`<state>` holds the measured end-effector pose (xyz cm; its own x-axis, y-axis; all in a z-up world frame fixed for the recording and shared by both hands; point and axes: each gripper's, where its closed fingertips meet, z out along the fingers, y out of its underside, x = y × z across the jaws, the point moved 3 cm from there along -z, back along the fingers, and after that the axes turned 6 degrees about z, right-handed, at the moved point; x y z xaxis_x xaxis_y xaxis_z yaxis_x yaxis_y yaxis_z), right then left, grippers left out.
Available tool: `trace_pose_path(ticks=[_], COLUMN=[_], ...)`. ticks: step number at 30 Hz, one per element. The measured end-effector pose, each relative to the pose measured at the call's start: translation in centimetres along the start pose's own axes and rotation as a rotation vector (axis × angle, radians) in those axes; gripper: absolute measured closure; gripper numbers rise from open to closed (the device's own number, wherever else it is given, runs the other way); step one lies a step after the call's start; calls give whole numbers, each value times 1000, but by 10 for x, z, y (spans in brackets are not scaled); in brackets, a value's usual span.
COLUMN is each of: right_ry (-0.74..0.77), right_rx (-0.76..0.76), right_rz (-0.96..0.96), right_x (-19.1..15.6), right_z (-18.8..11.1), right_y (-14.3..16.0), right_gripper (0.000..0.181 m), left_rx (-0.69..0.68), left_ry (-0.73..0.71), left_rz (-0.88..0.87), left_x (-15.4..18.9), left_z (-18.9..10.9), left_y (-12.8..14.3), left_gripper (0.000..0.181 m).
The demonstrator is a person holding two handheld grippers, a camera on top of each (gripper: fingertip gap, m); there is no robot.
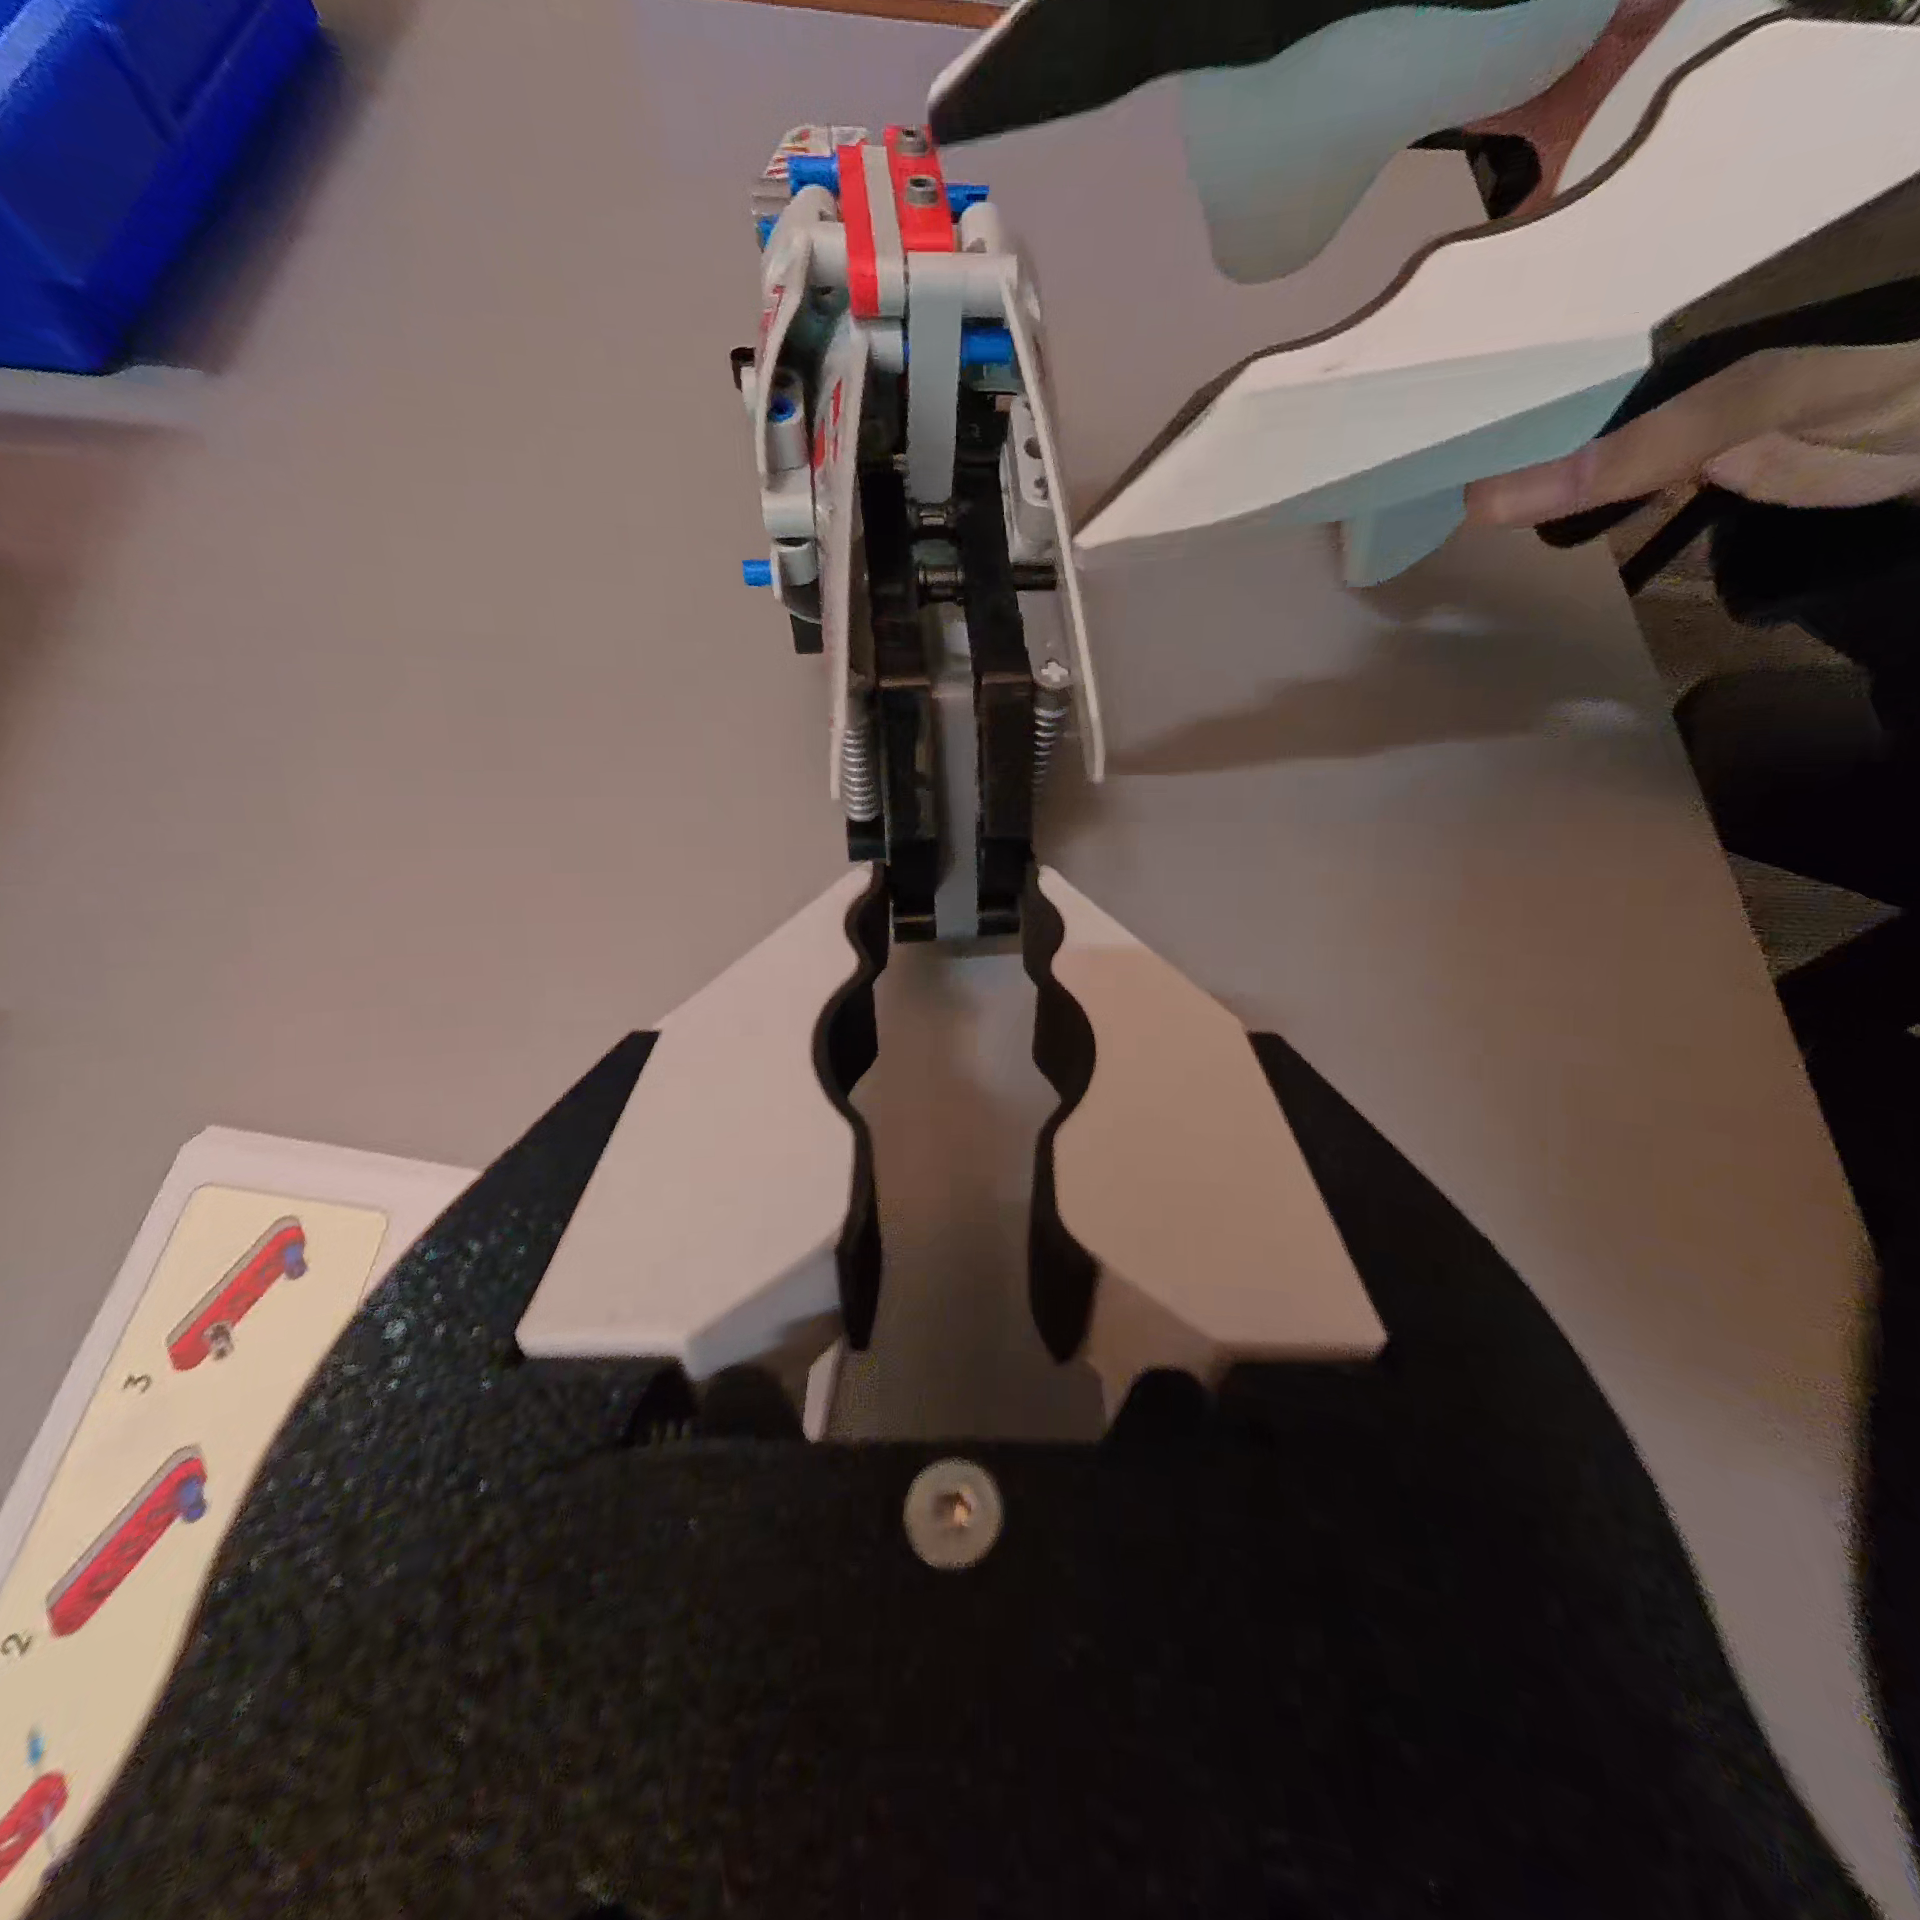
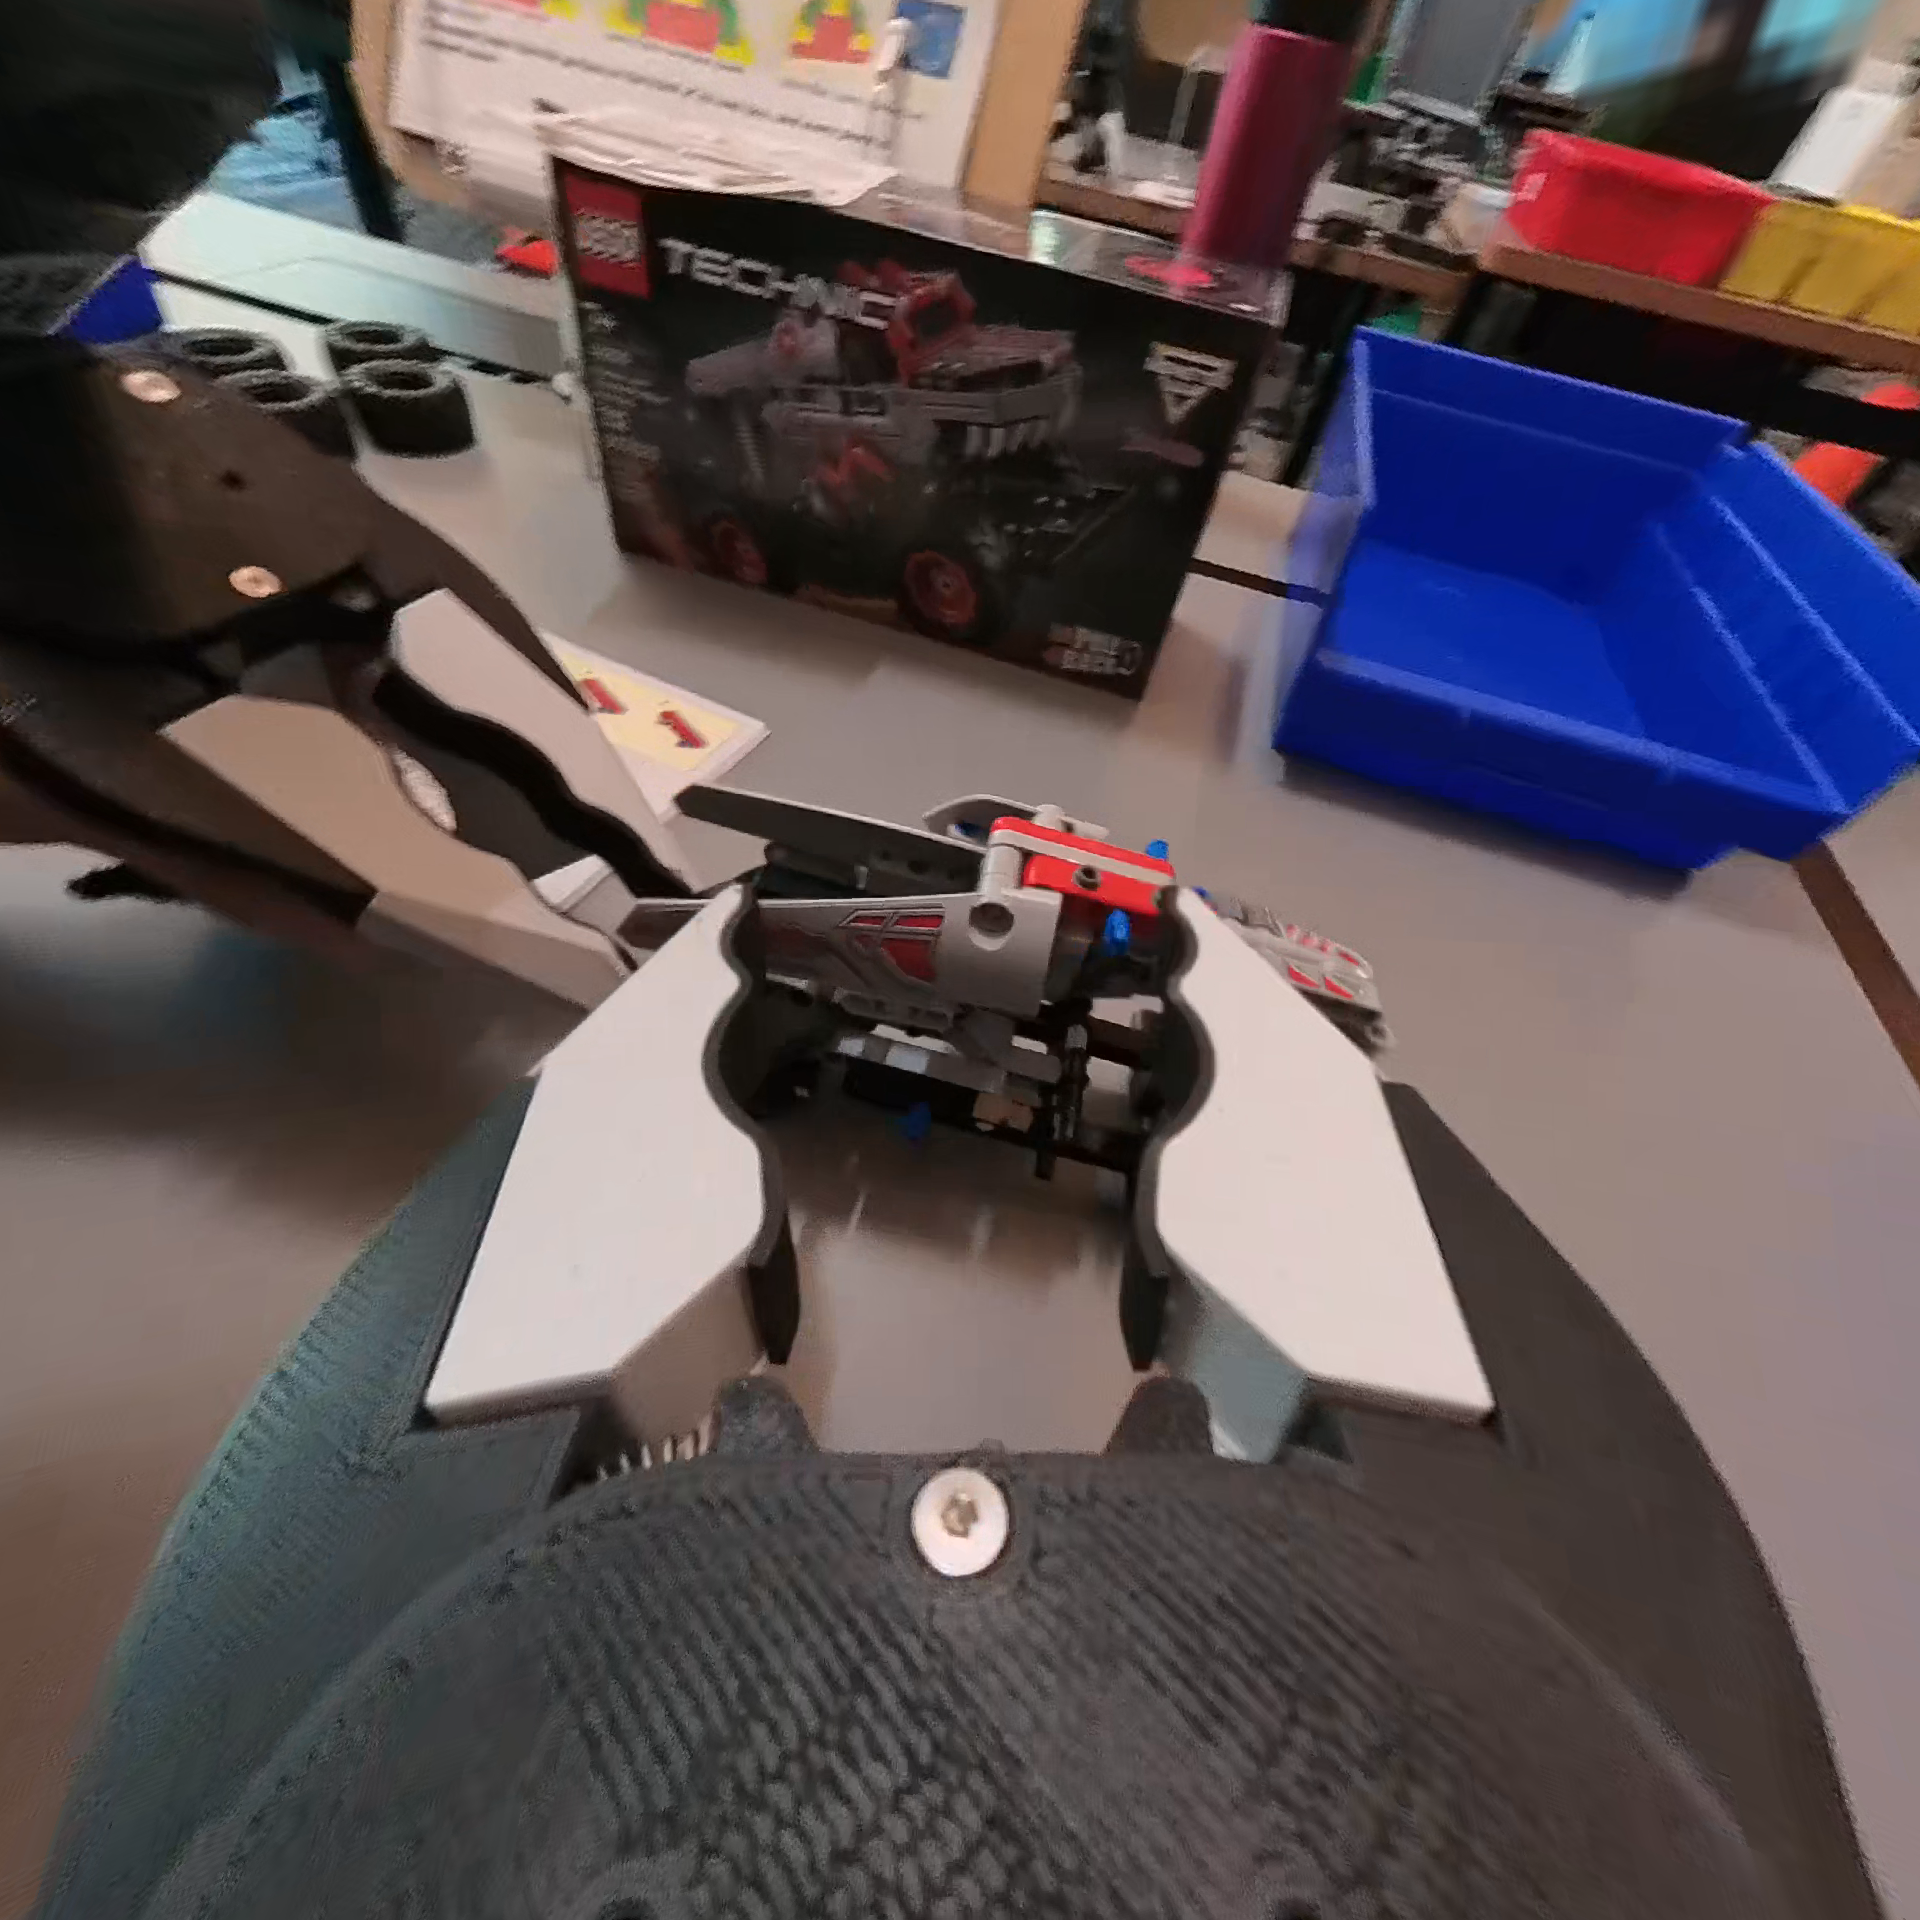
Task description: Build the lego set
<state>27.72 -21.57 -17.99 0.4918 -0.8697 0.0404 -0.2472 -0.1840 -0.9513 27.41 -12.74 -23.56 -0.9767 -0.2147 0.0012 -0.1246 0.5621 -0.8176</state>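
The partly built Lego truck (image 1: 914,416), grey panels with a red beam (image 1: 894,218) on top and blue pins, sits just above the grey table. My left gripper (image 1: 956,899) is shut on its near black-and-grey frame end. My right gripper (image 2: 958,904) is open, with the front part of the model (image 2: 935,945) between its fingers. One fingertip touches the red beam's end (image 2: 1091,878); the other lies alongside the side panel. The right gripper also shows in the left wrist view (image 1: 1006,327), and the left gripper shows in the right wrist view (image 2: 634,914).
An instruction booklet (image 1: 156,1455) lies by my left gripper. The set's box (image 2: 914,436) stands behind, several black tyres (image 2: 364,384) to its left, and a blue bin (image 2: 1558,623) to its right. A loose printed grey panel (image 2: 1309,966) lies beside the model. The table edge (image 2: 1860,956) is at right.
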Motion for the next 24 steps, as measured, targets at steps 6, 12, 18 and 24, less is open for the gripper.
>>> trace_pose_path(ticks=[6,12,18,24], right_ry=[69,30,0,-22], right_rx=[41,44,27,43], right_rz=[124,190,241,291], right_x=[-4,1,10,17], right_z=[-17,-17,-9,-8], right_y=[5,11,12,12], right_gripper=[94,99,111,138], left_rx=[54,71,103,101], left_ry=[24,-49,-106,-146], left_rz=[-78,9,39,63], left_x=[22,26,23,24], left_z=[11,12,12,12], left_y=[-9,-14,-16,-16], left_gripper=[159,158,155,158])
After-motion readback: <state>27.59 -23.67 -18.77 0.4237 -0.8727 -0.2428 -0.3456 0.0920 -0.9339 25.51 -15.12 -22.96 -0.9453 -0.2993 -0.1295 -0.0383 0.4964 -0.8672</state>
